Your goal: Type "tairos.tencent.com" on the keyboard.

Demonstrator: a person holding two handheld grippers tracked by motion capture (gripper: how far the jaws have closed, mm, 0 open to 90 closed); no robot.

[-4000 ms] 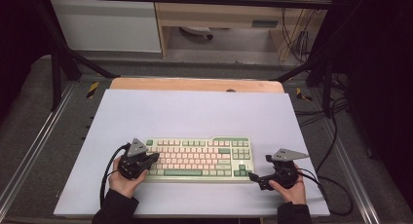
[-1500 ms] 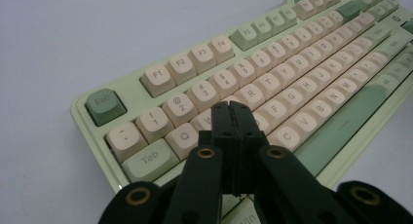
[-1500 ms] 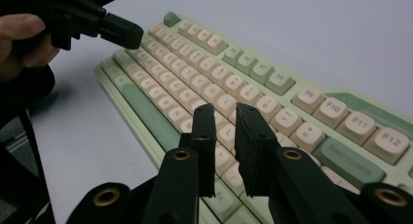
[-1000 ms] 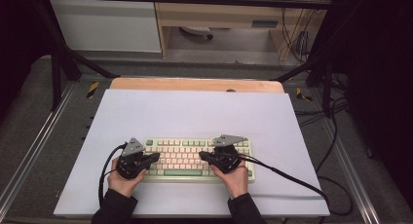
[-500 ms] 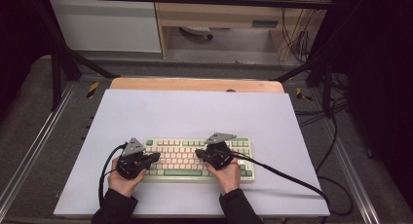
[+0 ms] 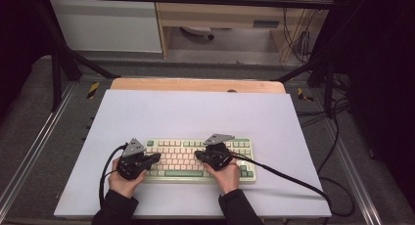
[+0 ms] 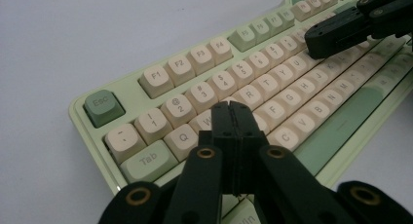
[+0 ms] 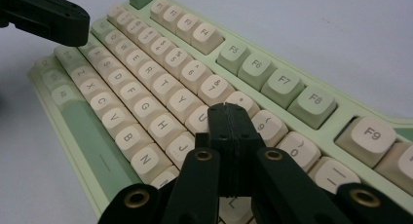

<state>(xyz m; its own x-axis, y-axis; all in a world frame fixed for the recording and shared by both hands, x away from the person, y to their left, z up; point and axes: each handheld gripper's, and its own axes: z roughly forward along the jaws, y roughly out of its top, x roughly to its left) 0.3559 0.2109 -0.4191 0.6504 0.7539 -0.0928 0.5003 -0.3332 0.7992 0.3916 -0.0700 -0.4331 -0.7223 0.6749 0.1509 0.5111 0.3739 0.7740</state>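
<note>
Two hand-held grippers, jaws pressed together, are hovering over a keyboard (image 6: 200, 159).
The left gripper (image 7: 229, 107) and right gripper (image 8: 228, 108) are risking a neighbouring key, since each closed tip is spanning several keys.

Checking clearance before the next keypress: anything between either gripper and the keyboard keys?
Nothing visible. The left gripper hovers with shut fingers over the pale green and cream keyboard near W and E; the right gripper hangs shut near U and I. Bare keys lie under both.

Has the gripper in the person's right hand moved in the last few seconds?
Yes. The right gripper came leftward from off the keyboard's right end onto its keys.
</note>
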